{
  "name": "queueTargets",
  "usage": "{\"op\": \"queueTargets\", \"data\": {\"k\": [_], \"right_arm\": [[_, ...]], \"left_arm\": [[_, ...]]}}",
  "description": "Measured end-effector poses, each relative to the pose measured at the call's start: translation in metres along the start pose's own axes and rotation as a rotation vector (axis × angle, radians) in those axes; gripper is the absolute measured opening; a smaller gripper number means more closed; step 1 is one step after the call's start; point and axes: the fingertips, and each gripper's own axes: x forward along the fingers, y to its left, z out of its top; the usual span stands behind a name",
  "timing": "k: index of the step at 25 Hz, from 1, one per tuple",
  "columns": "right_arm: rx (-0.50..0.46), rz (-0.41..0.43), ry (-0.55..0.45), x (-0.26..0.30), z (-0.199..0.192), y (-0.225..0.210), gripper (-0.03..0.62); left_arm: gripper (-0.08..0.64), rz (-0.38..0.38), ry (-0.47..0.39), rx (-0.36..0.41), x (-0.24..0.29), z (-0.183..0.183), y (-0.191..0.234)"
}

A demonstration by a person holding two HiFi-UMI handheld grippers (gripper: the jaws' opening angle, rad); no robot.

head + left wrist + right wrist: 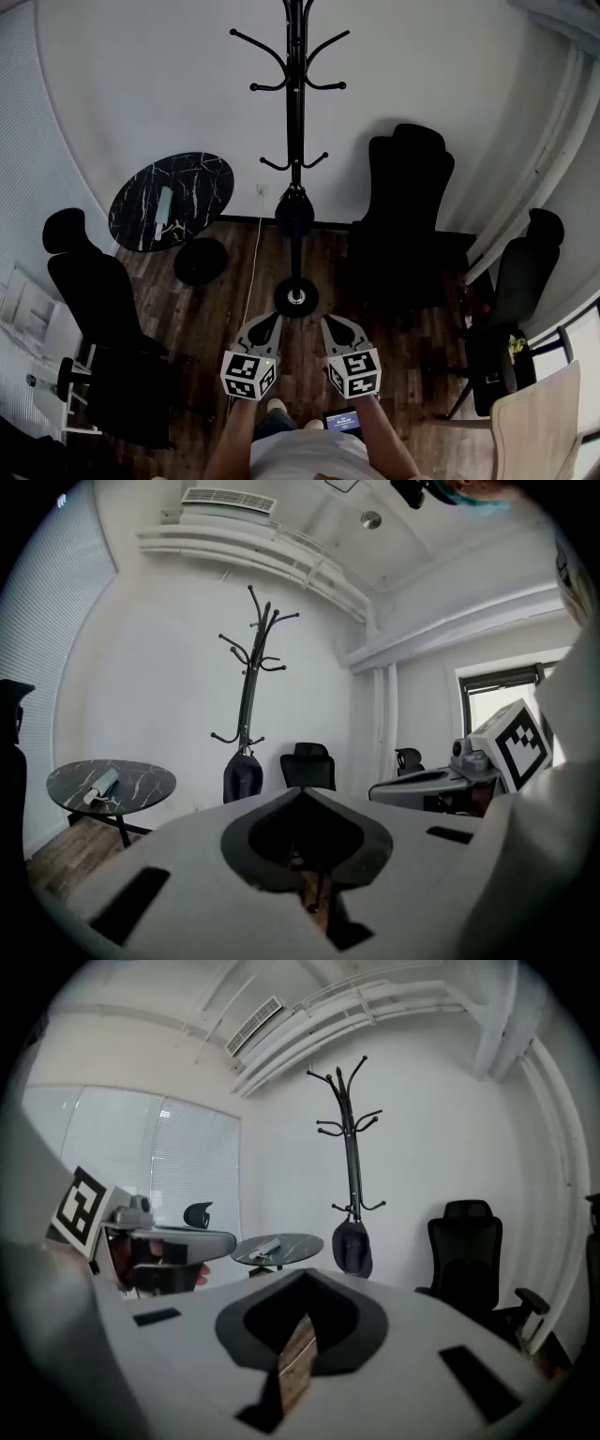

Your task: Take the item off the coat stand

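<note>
Head view: fingers clenched and empty, left gripper and right gripper face the coat stand; approaching its hanging dark item, fingers released, seems next.

- round marble table on the left, pale thing lying near its middle
- tall black chair against the wall
- wood floor, pretty dark

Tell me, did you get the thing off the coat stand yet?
Nothing is done yet: the dark item hangs low on the coat stand. Nothing is in hand: the left tongs and right tongs are shut and empty, well short of the stand. Left to do: move closer, open, grab the item, lift it off.
</note>
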Motion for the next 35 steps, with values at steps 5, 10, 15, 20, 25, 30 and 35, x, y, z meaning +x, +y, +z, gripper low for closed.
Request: {"op": "queueTargets", "data": {"k": [5,10,15,20,25,30,35], "right_arm": [[-0.002,0.005,0.003,0.000,-0.002,0.000,0.011],[-0.015,0.014,0.007,-0.003,-0.004,0.003,0.011],[-0.012,0.002,0.014,-0.008,-0.009,-0.003,0.011],[-0.002,0.004,0.016,-0.016,-0.013,-0.005,0.012],[-0.020,0.013,0.028,-0.013,-0.017,-0.007,0.012],[0.001,-0.005,0.025,0.004,-0.013,-0.027,0.012],[-0.021,0.003,0.050,0.045,-0.010,-0.043,0.012]], "left_arm": [[0.021,-0.040,-0.008,-0.076,-0.001,-0.005,-0.002],[0.021,-0.050,0.002,-0.149,-0.005,-0.011,0.000],[0.021,0.007,0.041,-0.092,-0.006,-0.019,0.002],[0.021,0.022,0.046,-0.089,-0.012,-0.022,-0.004],[0.021,0.023,0.033,-0.111,-0.007,-0.021,-0.004],[0.020,0.039,0.021,-0.108,0.011,-0.017,0.010],[0.021,0.041,0.030,-0.097,0.048,-0.018,0.035]]}}
